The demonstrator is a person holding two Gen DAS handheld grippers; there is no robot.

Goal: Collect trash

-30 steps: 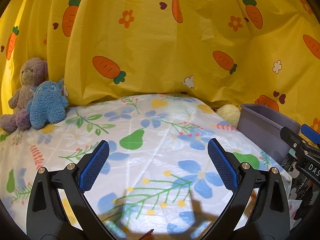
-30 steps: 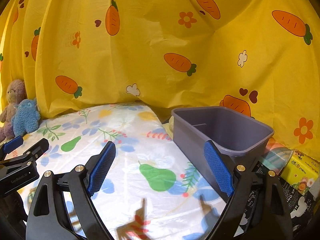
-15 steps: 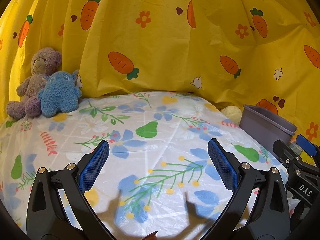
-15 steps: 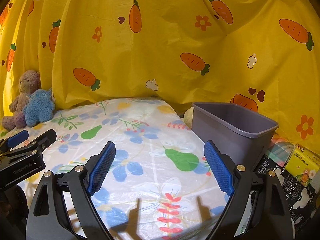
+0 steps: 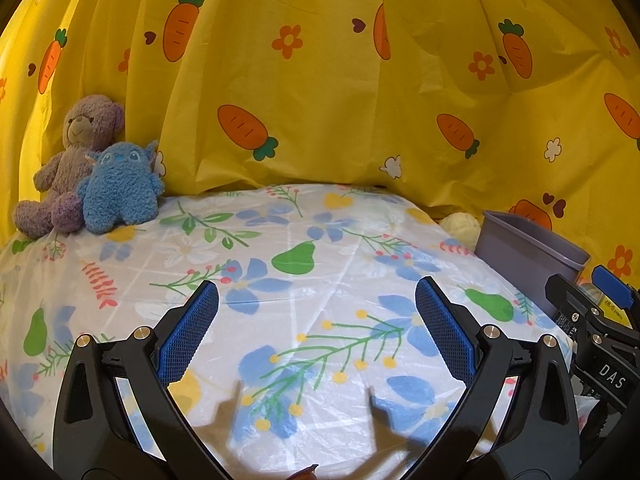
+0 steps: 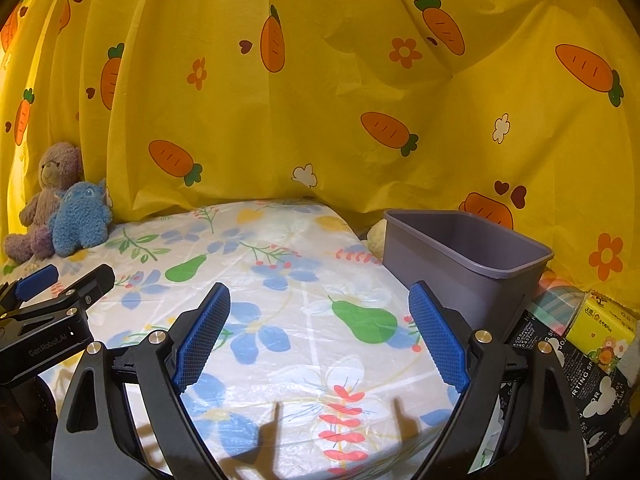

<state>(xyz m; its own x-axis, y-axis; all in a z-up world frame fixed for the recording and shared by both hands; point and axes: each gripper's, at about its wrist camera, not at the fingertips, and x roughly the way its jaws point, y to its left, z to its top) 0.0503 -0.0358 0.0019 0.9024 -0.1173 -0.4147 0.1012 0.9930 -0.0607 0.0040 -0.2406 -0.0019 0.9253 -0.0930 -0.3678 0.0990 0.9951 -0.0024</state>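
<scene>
Hovering wide open and empty, both grippers, left (image 5: 316, 328) and right (image 6: 320, 332); bin (image 6: 472, 256) at right looks light, stiff; grasp its rim.

Two plush toys, a purple bear (image 5: 70, 164) and a blue monster (image 5: 118, 188); one grey bin (image 6: 464, 254); one yellow packet (image 6: 600, 334).

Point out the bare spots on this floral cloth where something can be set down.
The floral cloth is bare between the plush toys at its far left and the grey bin at its right edge. Both the left gripper and right gripper have open jaws. Packages crowd the space right of the bin.
</scene>
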